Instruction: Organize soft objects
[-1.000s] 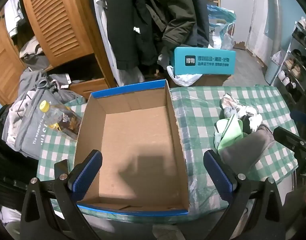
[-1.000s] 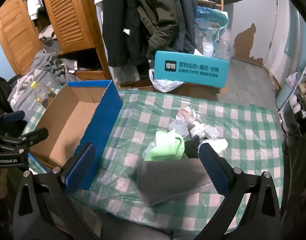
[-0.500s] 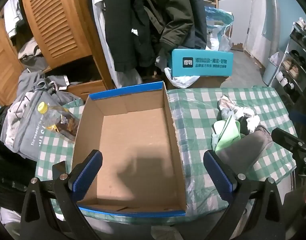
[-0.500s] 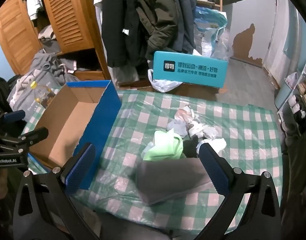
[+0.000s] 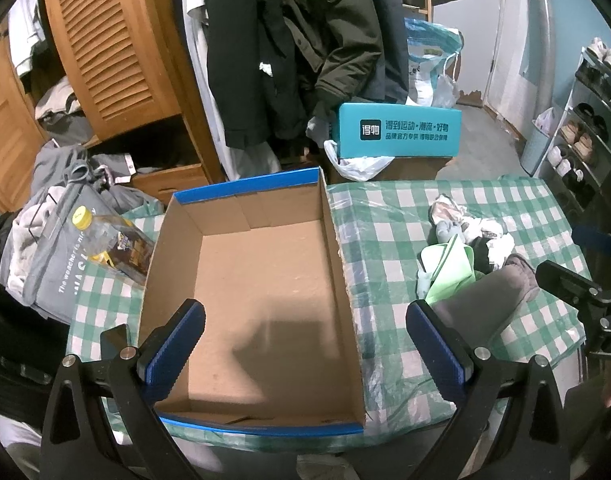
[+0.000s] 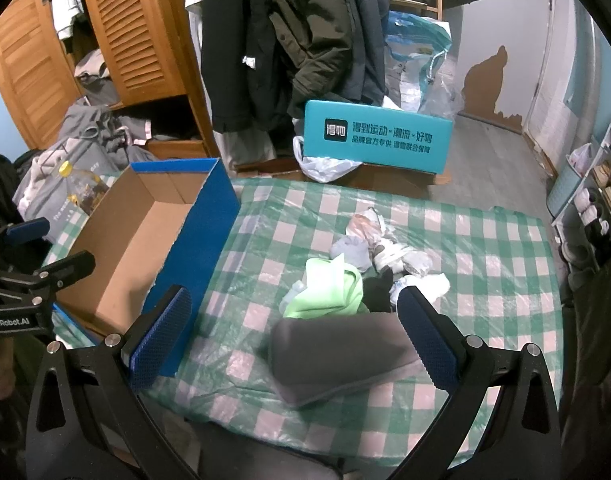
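A blue-edged cardboard box [image 5: 261,292], empty, is framed between the wide-spread jaws of the left gripper [image 5: 305,346] on a green-checked tablecloth [image 6: 485,240], with a yellow-capped bottle [image 5: 113,246] lying at the box's 9 o'clock against a grey bag [image 5: 53,268] printed with what may read "The weather is nice". The right gripper [image 6: 293,334], also spread open and holding nothing, is marked "GenRobot.AI", and a grey folded cloth [image 6: 341,356] is seen between its fingers with a light green cloth [image 6: 329,292] and crumpled socks [image 6: 389,252] heaped at its 12 o'clock, well apart from the box. A teal carton [image 6: 379,140] bearing white Chinese lettering is stood beyond the table's far edge.
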The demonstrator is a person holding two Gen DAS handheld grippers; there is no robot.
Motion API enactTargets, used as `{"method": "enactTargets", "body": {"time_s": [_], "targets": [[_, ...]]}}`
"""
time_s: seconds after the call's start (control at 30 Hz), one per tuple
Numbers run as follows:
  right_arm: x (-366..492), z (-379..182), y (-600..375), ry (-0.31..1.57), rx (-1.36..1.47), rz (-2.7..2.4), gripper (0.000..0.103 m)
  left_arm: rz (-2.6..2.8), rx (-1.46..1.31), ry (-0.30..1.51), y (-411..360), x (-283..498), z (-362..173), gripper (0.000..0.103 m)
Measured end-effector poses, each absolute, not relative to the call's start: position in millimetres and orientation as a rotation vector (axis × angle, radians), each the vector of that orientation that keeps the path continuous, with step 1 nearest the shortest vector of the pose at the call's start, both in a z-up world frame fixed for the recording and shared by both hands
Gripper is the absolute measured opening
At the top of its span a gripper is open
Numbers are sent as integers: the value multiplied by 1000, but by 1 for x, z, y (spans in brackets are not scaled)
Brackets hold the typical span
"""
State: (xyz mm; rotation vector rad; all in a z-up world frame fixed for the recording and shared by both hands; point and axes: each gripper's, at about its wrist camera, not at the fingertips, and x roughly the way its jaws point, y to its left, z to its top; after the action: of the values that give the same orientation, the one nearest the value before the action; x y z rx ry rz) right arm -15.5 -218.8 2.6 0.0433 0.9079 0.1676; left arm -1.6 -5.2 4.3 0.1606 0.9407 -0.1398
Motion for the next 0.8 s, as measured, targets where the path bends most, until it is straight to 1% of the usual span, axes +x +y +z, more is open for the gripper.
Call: {"method": "enactTargets", "body": {"time_s": [0.8], "targets": [[-16,1,-221,915,41,165,101,-146,167,946,-10,-5,0,102]]}}
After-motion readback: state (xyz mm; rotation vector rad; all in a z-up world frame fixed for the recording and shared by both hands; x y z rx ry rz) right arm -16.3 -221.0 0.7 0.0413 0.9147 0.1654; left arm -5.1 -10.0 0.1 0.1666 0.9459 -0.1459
